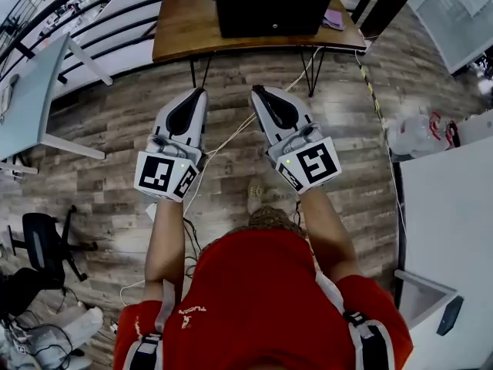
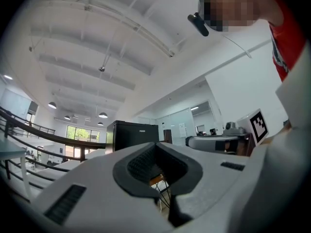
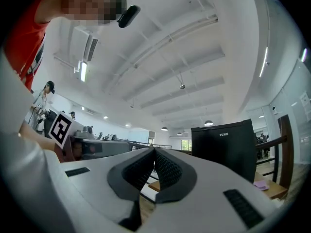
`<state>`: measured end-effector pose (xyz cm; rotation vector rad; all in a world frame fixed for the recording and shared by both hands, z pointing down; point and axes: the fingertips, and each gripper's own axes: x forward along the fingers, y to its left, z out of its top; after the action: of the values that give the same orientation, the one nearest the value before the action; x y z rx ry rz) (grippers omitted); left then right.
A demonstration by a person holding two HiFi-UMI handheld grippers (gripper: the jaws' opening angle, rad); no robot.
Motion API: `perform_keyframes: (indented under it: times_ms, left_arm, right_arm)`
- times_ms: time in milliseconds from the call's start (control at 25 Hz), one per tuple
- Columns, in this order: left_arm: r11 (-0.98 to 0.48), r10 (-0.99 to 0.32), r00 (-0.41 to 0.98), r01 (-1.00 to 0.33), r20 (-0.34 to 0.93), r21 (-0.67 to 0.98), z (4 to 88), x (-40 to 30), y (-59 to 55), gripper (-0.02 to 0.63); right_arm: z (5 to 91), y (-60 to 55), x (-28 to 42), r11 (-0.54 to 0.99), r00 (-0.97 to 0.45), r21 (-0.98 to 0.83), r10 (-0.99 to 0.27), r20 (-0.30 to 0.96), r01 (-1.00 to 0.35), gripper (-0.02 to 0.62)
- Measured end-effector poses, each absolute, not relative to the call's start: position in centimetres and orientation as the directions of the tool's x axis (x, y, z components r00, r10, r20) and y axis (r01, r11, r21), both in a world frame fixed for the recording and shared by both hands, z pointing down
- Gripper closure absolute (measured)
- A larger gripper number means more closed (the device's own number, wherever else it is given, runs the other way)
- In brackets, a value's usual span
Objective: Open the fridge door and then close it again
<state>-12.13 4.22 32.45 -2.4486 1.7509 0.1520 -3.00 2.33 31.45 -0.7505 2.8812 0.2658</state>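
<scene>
The left gripper (image 1: 199, 93) and right gripper (image 1: 256, 91) sit side by side at mid-frame, jaws pressed together on nothing, aimed at the black fridge (image 1: 273, 6) on the wooden table (image 1: 181, 33) at top centre, seemingly because it is well out of reach.

One fridge (image 1: 273, 2), one wooden surface (image 1: 185, 33), one pink item (image 1: 333, 19). Two tongs: left tongs (image 1: 200, 92), right tongs (image 1: 255, 91). One black chair (image 1: 38, 245), one white bag (image 1: 412, 133), one person (image 1: 262, 299).
</scene>
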Motion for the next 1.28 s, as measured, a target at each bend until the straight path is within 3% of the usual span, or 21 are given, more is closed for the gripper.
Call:
perform_keyframes:
  times_ms: [640, 1280]
  left_arm:
    - [-0.276, -0.953, 0.28, -0.96, -0.116, -0.049, 32.3, -16.8, -15.7, 0.595]
    - [-0.407, -0.907, 0.41, -0.912, -0.101, -0.049, 32.6, -24.2, -28.8, 0.594]
  right_arm:
    - [31.3, -15.7, -7.4, 0.896, -0.899, 0.121, -0.408, -0.159, -0.428, 0.569]
    - [31.4, -24.4, -14.7, 0.82, -0.823, 0.102, -0.546, -0.155, -0.563, 0.569]
